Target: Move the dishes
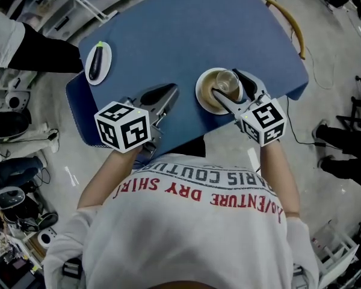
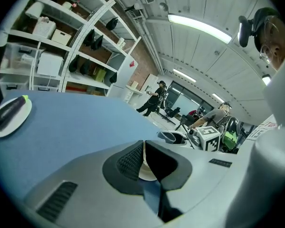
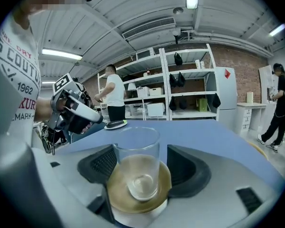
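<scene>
at the far left of the blue table (image 1: 216, 29), a white plate (image 1: 107, 58) carries an eggplant (image 1: 96, 61), well apart from the left gripper (image 1: 168, 92), whose jaws are together on nothing. further right, a glass (image 3: 136, 151) stands upright on a tan saucer (image 1: 204, 94), straight between the parted jaws of the right gripper (image 1: 228, 84), not yet clamped. this gripper is plainly the nearer.

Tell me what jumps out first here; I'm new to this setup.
A clear glass stands on a tan saucer near the front edge of the blue table, the right claw open around it. At the far left corner an eggplant lies on a white plate; the shut left claw points in between the two dishes.
</scene>
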`<act>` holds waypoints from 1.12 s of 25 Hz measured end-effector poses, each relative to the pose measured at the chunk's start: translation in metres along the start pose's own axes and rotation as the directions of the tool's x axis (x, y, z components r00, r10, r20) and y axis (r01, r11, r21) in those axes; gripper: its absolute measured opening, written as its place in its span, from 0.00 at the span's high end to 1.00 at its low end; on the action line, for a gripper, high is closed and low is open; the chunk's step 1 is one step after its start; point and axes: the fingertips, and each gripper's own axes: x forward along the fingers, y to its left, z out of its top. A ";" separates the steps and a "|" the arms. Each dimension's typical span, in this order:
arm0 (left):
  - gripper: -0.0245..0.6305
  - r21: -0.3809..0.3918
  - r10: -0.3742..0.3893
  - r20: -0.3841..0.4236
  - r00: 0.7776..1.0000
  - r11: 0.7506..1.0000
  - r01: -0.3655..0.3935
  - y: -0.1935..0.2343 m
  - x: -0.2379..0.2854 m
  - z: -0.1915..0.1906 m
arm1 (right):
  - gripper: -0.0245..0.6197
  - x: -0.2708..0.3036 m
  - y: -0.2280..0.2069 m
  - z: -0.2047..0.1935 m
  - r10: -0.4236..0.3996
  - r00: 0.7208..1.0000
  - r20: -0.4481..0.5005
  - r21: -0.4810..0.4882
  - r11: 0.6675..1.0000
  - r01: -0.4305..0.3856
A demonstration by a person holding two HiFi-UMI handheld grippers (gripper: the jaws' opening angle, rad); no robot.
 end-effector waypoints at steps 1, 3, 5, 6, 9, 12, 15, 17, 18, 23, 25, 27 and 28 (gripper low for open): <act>0.91 -0.002 -0.002 -0.004 1.000 1.000 0.002 0.002 0.000 -0.002 | 0.44 0.002 0.000 -0.001 -0.001 1.000 -0.005 0.000 1.000 0.001; 0.91 -0.013 -0.009 -0.012 1.000 1.000 0.009 0.004 -0.001 -0.008 | 0.45 0.004 0.001 -0.003 0.003 1.000 -0.012 0.009 1.000 -0.003; 0.91 -0.025 -0.009 -0.012 1.000 1.000 0.008 0.006 -0.002 -0.012 | 0.48 0.005 0.003 -0.003 0.009 1.000 -0.010 0.011 1.000 -0.008; 0.91 -0.030 -0.006 -0.011 1.000 1.000 0.005 0.007 -0.003 -0.014 | 0.50 0.005 0.004 -0.003 0.009 1.000 -0.009 0.008 1.000 -0.009; 0.91 -0.042 0.003 -0.005 1.000 0.999 -0.004 0.009 -0.006 -0.016 | 0.51 0.005 0.005 -0.002 0.002 1.000 -0.009 0.000 1.000 -0.002; 0.91 -0.048 0.012 0.005 1.000 0.999 -0.012 0.011 -0.010 -0.016 | 0.51 0.005 0.005 -0.001 0.000 1.000 -0.012 -0.003 1.000 0.000; 0.91 -0.057 0.019 0.019 1.000 0.998 -0.018 0.013 -0.014 -0.015 | 0.51 0.006 0.005 -0.002 -0.003 1.000 -0.019 -0.006 1.000 0.003; 0.91 -0.062 0.023 0.026 0.999 0.998 -0.021 0.014 -0.016 -0.015 | 0.51 0.006 0.005 -0.003 -0.008 1.000 -0.025 -0.009 1.000 0.008; 0.91 -0.064 0.024 0.029 0.999 0.998 -0.022 0.014 -0.018 -0.015 | 0.51 0.006 0.005 -0.002 -0.011 1.000 -0.027 -0.011 1.000 0.010; 0.91 -0.072 0.034 0.044 0.998 0.997 -0.031 0.013 -0.024 -0.016 | 0.52 0.006 0.004 -0.001 -0.024 0.999 -0.036 -0.013 1.000 0.024; 0.91 -0.076 0.035 0.049 0.998 0.997 -0.031 0.014 -0.027 -0.018 | 0.52 0.005 0.005 0.000 -0.028 0.999 -0.034 -0.013 1.000 0.027; 0.91 -0.079 0.034 0.055 0.998 0.996 -0.030 0.014 -0.030 -0.019 | 0.52 0.003 0.007 0.003 -0.033 0.999 -0.029 -0.012 0.999 0.033; 0.91 -0.079 0.034 0.058 0.998 0.996 -0.029 0.013 -0.032 -0.019 | 0.52 0.002 0.008 0.006 -0.038 0.999 -0.027 -0.011 0.999 0.038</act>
